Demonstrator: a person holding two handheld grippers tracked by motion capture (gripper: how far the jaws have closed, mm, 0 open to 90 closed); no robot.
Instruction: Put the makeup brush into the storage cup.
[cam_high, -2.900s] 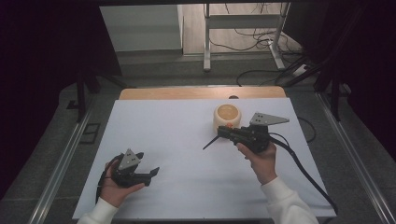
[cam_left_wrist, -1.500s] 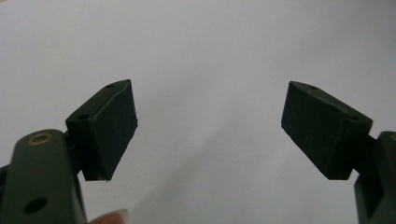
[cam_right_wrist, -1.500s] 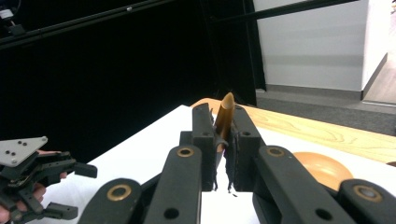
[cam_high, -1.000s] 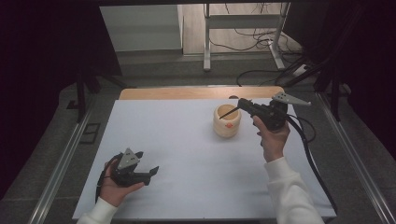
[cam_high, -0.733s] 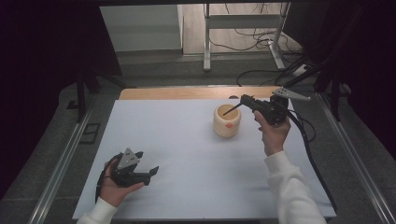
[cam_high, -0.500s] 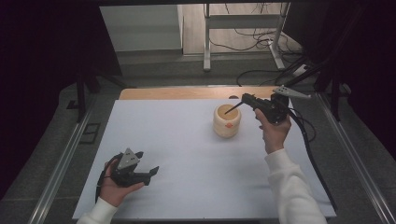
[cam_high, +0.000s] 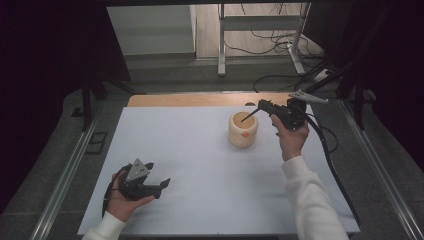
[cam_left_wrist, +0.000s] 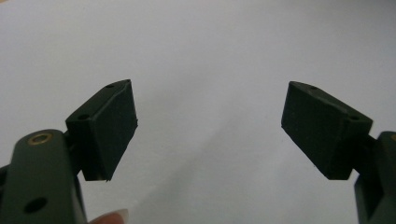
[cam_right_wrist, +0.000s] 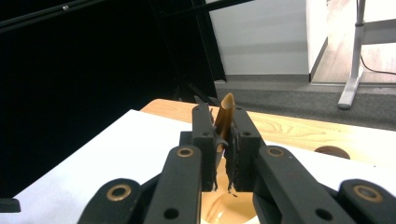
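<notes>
A pale wooden cup (cam_high: 243, 130) with an orange mark on its side stands right of centre on the white table (cam_high: 200, 150). My right gripper (cam_high: 261, 105) hovers just behind and to the right of the cup, shut on a thin brown stick (cam_high: 248, 116) whose lower end slants down over the cup's mouth. In the right gripper view the stick (cam_right_wrist: 225, 116) pokes up between the shut jaws of the right gripper (cam_right_wrist: 221, 140), and the cup's rim (cam_right_wrist: 229, 211) lies beneath. My left gripper (cam_high: 157, 176) rests at the near left, open and holding nothing (cam_left_wrist: 210, 126).
A wooden strip (cam_high: 190, 100) with a dark round hole (cam_high: 250, 104) runs along the table's far edge. Metal rails (cam_high: 65, 175) flank both sides. Desk legs and cables (cam_high: 280, 75) lie on the floor beyond. A cable (cam_high: 330, 155) trails from the right gripper.
The right gripper has lifted the stick from in front of the cup to above it, then drifted slightly right. The left gripper has stayed still.
</notes>
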